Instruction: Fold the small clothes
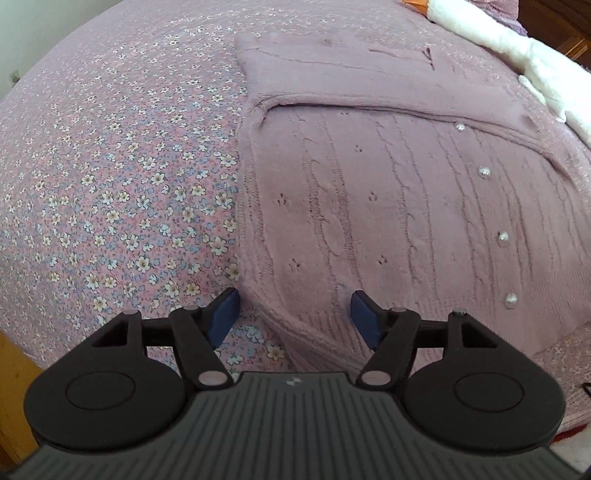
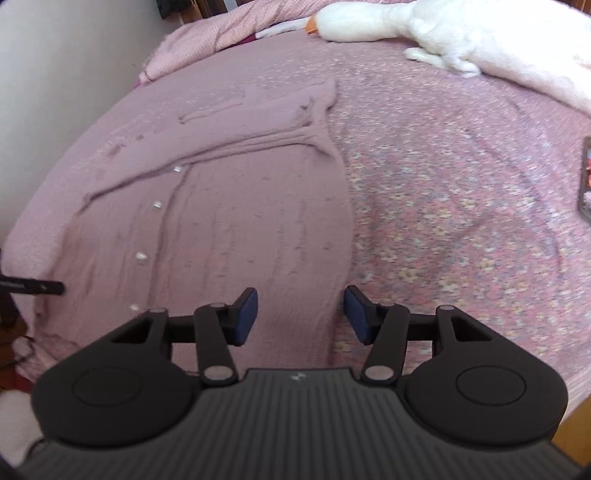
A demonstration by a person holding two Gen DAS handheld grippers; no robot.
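mauve cable-knit cardigan (image 1: 369,206) w/ pearly buttons (image 1: 484,171); pink floral bedspread (image 1: 122,192); white plush goose (image 2: 424,26), orange beak; blue gripper pads (image 1: 364,317).

bedspread (image 1: 110,166) open, plush goose (image 2: 461,33) far

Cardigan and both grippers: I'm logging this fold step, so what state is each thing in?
Cardigan: flat on the bedspread, buttoned, a sleeve folded across its upper part.
Left gripper: open, holding nothing, at the cardigan's near edge.
Right gripper: open, holding nothing, at the cardigan's near edge.
Plush goose: lying on the bed beyond the cardigan.
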